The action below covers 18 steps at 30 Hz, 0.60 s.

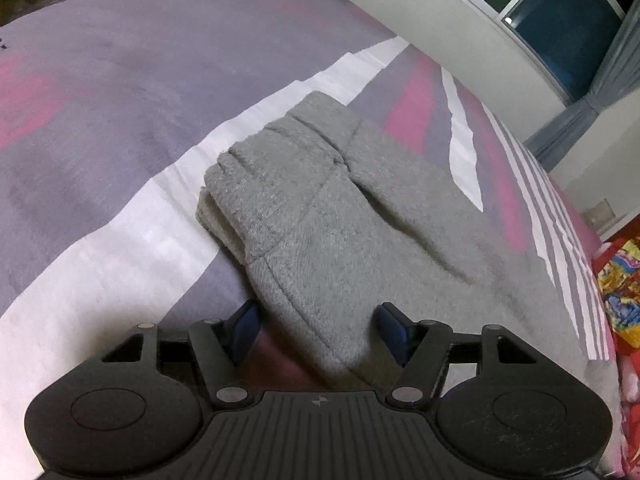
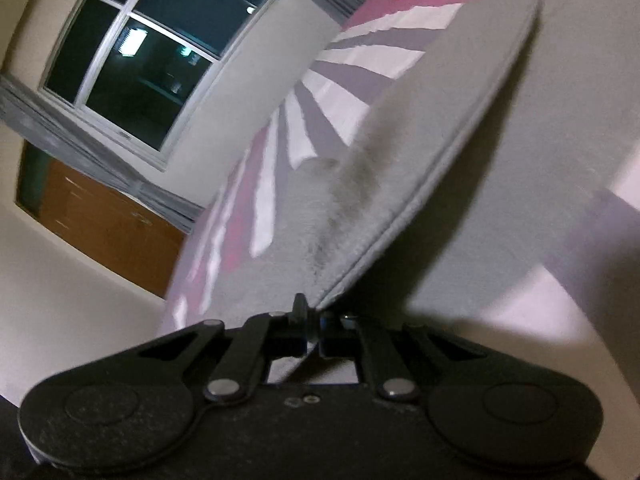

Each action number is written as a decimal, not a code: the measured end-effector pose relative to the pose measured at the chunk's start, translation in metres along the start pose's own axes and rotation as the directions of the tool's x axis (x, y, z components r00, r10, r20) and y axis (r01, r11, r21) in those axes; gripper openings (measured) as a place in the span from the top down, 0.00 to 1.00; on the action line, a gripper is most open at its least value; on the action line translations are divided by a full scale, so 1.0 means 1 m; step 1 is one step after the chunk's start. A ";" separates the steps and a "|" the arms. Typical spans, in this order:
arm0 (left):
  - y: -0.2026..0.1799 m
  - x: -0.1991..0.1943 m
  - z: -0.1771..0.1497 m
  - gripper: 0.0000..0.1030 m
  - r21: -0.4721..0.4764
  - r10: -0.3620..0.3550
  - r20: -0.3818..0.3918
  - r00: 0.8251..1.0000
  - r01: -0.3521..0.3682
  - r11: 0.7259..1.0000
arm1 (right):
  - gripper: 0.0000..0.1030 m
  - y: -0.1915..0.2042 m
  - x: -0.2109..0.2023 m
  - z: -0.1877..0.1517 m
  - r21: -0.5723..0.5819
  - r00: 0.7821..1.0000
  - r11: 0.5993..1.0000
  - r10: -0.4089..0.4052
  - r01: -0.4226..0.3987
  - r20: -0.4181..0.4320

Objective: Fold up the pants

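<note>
Pinching a seamed edge of the grey fleece pants, my right gripper has its jaws clamped together on the cloth, lifting it off the purple, pink and white striped bedsheet. My left gripper is spread wide, fingers either side of the pants' near fold, not touching. A dark window shows far left.

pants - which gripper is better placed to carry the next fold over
Right. The right gripper is shut on a lifted edge of the gray pants; the left gripper is open, straddling cloth without gripping.
</note>
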State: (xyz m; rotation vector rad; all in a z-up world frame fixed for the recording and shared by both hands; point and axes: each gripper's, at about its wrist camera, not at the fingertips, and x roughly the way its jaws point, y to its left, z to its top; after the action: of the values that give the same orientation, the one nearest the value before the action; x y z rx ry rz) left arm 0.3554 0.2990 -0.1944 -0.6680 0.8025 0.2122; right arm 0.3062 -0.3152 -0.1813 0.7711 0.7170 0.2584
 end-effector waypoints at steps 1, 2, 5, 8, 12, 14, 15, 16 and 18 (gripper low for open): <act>0.000 -0.001 0.000 0.37 0.001 0.000 -0.003 1.000 0.000 1.000 | 0.97 -0.010 0.011 -0.005 0.006 0.999 1.000 -0.014 0.014 -0.040; -0.005 0.003 0.000 0.37 0.001 0.002 -0.006 1.000 -0.002 1.000 | 0.97 -0.016 0.013 -0.003 0.025 0.999 1.000 0.020 -0.018 -0.048; -0.007 0.003 0.000 0.37 0.015 0.001 -0.012 1.000 -0.001 1.000 | 0.71 -0.017 -0.006 0.019 0.008 1.000 1.000 0.027 -0.027 0.013; -0.004 0.003 -0.001 0.37 0.017 -0.008 -0.007 1.000 0.008 1.000 | 0.64 -0.044 -0.021 0.051 0.045 0.990 0.998 -0.059 0.054 0.128; -0.011 0.009 -0.002 0.36 0.030 0.004 0.002 1.000 -0.004 1.000 | 0.77 -0.082 -0.008 0.100 0.197 0.982 0.977 -0.107 0.076 0.154; -0.012 0.009 -0.003 0.35 0.033 0.007 0.000 1.000 -0.007 0.999 | 0.87 -0.082 0.001 0.114 0.222 0.980 0.971 -0.122 0.085 0.155; -0.012 0.009 -0.003 0.35 0.033 0.007 -0.001 1.000 -0.007 0.999 | 0.94 -0.077 0.005 0.116 0.220 0.980 0.970 -0.139 0.105 0.146; -0.012 0.009 -0.003 0.35 0.033 0.005 -0.003 1.000 -0.005 0.999 | 0.96 -0.072 0.004 0.114 0.209 0.977 0.971 -0.150 0.117 0.149; -0.011 0.008 -0.003 0.35 0.033 0.000 -0.005 1.000 0.000 0.999 | 0.97 -0.061 -0.019 0.110 0.129 0.969 0.987 -0.126 0.099 0.213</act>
State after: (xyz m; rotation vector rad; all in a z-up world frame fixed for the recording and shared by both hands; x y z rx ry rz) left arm 0.3638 0.2883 -0.1962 -0.6377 0.8095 0.1965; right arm 0.3635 -0.4266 -0.1608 0.8528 0.5668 0.0261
